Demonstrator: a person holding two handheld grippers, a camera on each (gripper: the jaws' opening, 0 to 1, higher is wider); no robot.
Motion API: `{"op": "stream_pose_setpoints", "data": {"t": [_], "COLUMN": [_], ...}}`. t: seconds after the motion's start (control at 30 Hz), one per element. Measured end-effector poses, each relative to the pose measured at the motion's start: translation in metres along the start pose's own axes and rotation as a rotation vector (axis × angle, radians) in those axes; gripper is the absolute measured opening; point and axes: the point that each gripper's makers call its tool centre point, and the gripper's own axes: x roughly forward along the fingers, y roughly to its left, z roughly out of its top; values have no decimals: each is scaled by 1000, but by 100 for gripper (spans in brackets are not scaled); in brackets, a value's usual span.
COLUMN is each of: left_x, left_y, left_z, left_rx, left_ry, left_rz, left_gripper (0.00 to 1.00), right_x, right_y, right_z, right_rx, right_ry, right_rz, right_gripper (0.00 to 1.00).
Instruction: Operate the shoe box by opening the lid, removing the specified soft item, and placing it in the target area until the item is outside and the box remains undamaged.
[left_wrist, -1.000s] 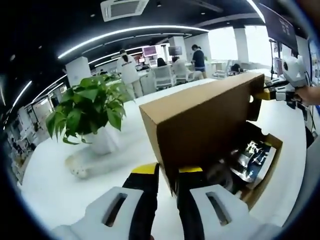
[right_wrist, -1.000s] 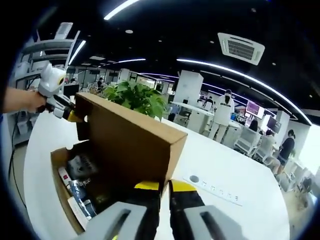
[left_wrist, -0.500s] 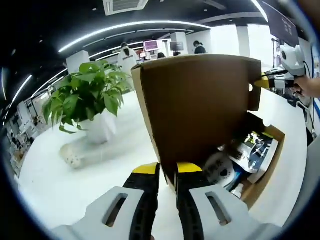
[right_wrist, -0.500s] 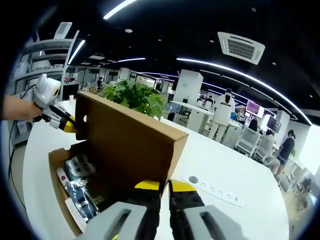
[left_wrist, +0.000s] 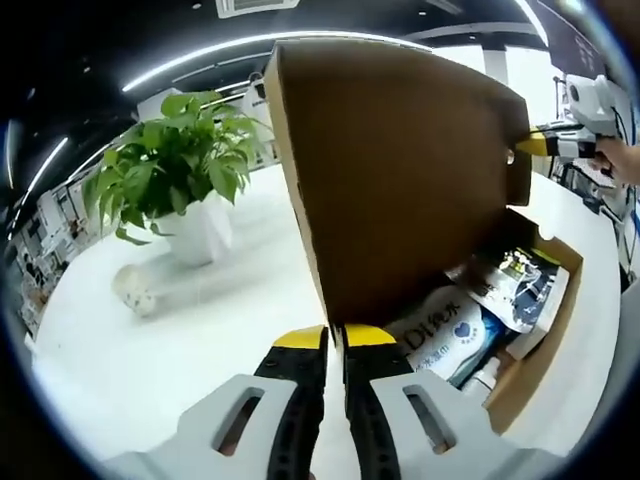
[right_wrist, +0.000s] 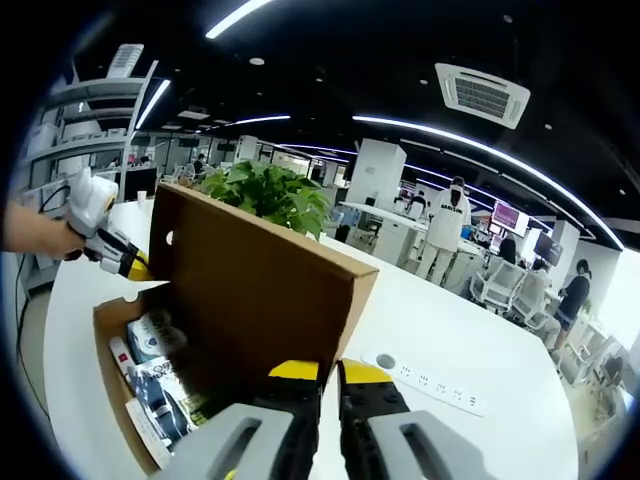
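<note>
1. Table (left_wrist: 150, 340) is white, with the shoe box (right_wrist: 105, 330) on it. The box is open-topped now; its base wall shows as a cardboard edge on the near-left side in the right gripper view.
2. Lid (left_wrist: 400, 170): tilted further up than 1.0 s ago in the left gripper view, now close to upright. That exposes more of the inside, so I judge the opening step as nearly done.
3. Left gripper (left_wrist: 334, 340): jaws closed on the lid's near corner. Right gripper (right_wrist: 330, 372): jaws pinching the lid's other corner.
4. Both hands are tied up holding the lid; one has to let go before any grab.
5. Soft item: I take it to be the white pouch (left_wrist: 450, 330), with blue print, lying inside the box among other printed packs (right_wrist: 160, 385). It looks limp and crinkly, not yet touched.
6. Potted plant (left_wrist: 170, 190) sits far left, well apart from the box.
</note>
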Motion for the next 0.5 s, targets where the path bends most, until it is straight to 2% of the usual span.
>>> {"op": "stream_pose_setpoints", "data": {"t": [0.43, 0.5], "left_x": [6, 5], "left_y": [2, 2], "left_z": [-1, -1], "left_rx": [-21, -29], "left_ry": [7, 8], "left_rz": [9, 7], "left_gripper": [1, 1], "right_x": [4, 5], "right_y": [-2, -2], "right_z": [1, 1], "right_rx": [6, -19], "right_ry": [-4, -10], "right_rz": [9, 21], "right_gripper": [1, 2]}}
